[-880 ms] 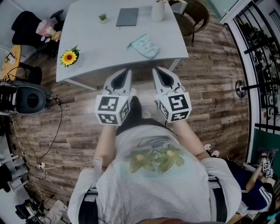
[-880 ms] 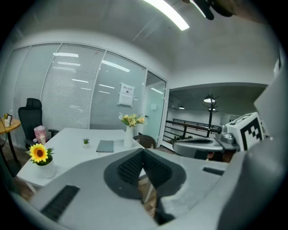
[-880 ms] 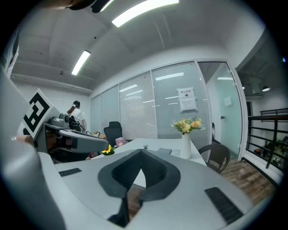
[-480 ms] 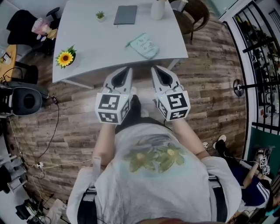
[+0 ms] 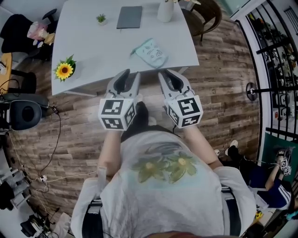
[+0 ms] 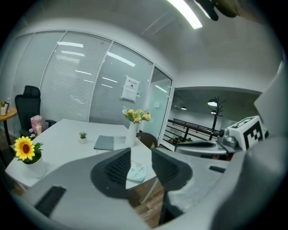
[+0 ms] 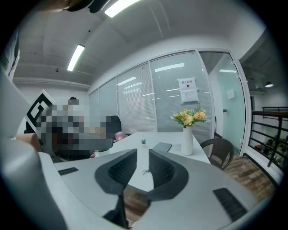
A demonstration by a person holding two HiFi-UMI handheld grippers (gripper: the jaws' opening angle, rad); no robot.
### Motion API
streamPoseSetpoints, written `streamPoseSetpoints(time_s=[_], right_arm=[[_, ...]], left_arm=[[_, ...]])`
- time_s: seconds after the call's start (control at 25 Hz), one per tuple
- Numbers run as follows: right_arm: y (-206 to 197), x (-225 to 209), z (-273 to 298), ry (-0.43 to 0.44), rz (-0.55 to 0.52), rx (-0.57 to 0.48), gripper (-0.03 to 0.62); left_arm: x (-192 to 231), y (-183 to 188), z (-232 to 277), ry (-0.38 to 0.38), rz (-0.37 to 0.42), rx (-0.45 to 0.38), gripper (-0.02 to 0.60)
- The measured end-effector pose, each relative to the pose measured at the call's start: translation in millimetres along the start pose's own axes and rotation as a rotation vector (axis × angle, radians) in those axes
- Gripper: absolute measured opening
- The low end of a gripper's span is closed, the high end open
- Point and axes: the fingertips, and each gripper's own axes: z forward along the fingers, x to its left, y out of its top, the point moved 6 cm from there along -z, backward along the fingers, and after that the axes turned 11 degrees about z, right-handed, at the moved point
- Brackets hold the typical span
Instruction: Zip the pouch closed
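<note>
Both grippers hang empty short of the table; the pouch lies untouched on it.

The pale teal pouch [image 5: 150, 52] lies flat on the white table [image 5: 93, 51], close to the table's near edge and toward its right end. Whether its zip is open is too small to tell. The left gripper [image 5: 129, 75] and the right gripper [image 5: 168, 74] are held side by side over the wooden floor, just short of that near edge. Both are released: the left gripper view shows its jaws clearly apart, with the pouch [image 6: 136, 172] visible far off through the gap. The right gripper view shows a narrower gap with nothing in it. Farther back on the table stand a potted sunflower [image 5: 64, 70] at the left end, a small green plant [image 5: 101, 18], a grey notebook [image 5: 129, 17] and a white vase [image 5: 165, 10].
</note>
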Motion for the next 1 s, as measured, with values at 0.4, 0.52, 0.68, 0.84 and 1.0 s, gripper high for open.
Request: streamPoseSetpoints(time_s=[0.4,0.52,0.68,0.84,1.0], right_arm=[[4.1,-30.2,43.6,0.024,-0.024,0.101,0.178],[3.2,-37.7,58.9,0.044,-0.051,0.132,0.178],[4.0,-47.2,77.2,0.054,-0.059,0.17,0.178],[0.6,-53.1,96.8,0.074,-0.075,0.229,0.176],[-5.0,-57.6,117.4,0.084,-0.081,0.277,0.176]], left_arm=[[33.1,-16.8,44.7,-0.025,0.019,0.119,0.256],[47.0,-32.9,58.6,-0.036,-0.032,0.174,0.256],[62.9,-49.2,76.3,-0.044,-0.113,0.226,0.256],[77.7,-60.2,93.7,-0.032,-0.098,0.277,0.255],[90.7,-77.7,115.0,-0.077,-0.121,0.338,0.255]])
